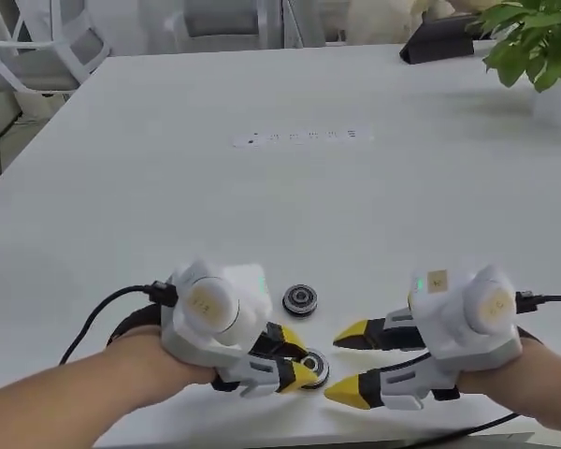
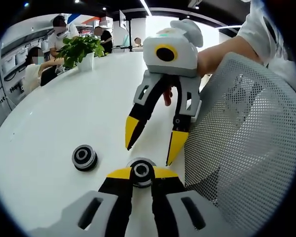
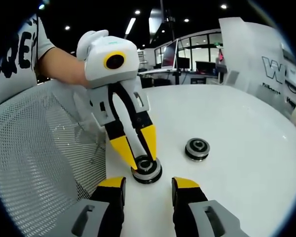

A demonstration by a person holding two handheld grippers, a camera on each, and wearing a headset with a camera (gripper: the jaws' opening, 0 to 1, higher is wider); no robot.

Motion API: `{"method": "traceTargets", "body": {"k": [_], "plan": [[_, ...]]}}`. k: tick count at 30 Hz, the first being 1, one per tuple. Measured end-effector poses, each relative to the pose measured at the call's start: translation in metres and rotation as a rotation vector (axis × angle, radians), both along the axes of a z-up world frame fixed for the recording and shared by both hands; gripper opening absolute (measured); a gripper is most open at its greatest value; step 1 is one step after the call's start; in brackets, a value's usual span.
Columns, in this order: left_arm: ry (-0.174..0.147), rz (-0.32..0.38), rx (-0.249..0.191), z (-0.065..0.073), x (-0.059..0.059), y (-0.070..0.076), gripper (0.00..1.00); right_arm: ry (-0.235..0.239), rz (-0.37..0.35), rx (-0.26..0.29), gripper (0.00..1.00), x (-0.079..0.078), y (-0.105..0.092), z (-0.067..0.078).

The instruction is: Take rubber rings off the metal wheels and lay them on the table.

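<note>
Clamping of the first wheel (image 3: pixel 147 169) was in effect: the left gripper (image 3: pixel 142 159) was closed on it, one yellow tip at either side, with the wheel resting flat on the table (image 1: pixel 262 187). The right gripper (image 3: pixel 148 183) stood released, jaws spread, its tips just short of the same wheel and pointed at it from the side opposite the left gripper. The second wheel (image 3: pixel 197 148) lay free, beyond the right gripper's tips and off to their right, clear of both tools. The dark rubber ring (image 3: pixel 147 180) appeared still seated round the clamped wheel, and the second wheel looked likewise fitted. Progress was therefore judged to be at the start: no ring had been removed, and both remained to be pulled off and laid on the table.
</note>
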State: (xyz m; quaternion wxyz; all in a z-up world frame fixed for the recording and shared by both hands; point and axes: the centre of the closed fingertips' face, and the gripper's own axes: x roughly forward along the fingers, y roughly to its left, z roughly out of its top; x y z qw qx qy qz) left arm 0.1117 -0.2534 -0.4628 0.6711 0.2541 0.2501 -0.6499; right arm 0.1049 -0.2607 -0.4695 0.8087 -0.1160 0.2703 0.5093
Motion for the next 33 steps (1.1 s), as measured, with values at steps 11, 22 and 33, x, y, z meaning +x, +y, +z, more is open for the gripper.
{"method": "traceTargets", "body": {"k": [11,22,33], "plan": [[-0.011,-0.012,-0.013,0.001,-0.001,0.0,0.08,-0.003,0.006,-0.006,0.34,0.0,0.001,0.001],[-0.01,-0.008,-0.017,0.001,0.0,0.001,0.08,0.002,0.01,0.013,0.27,0.0,0.008,0.0],[-0.009,-0.001,-0.016,0.001,0.0,0.001,0.08,-0.007,0.022,-0.008,0.24,0.001,0.012,-0.006]]}}
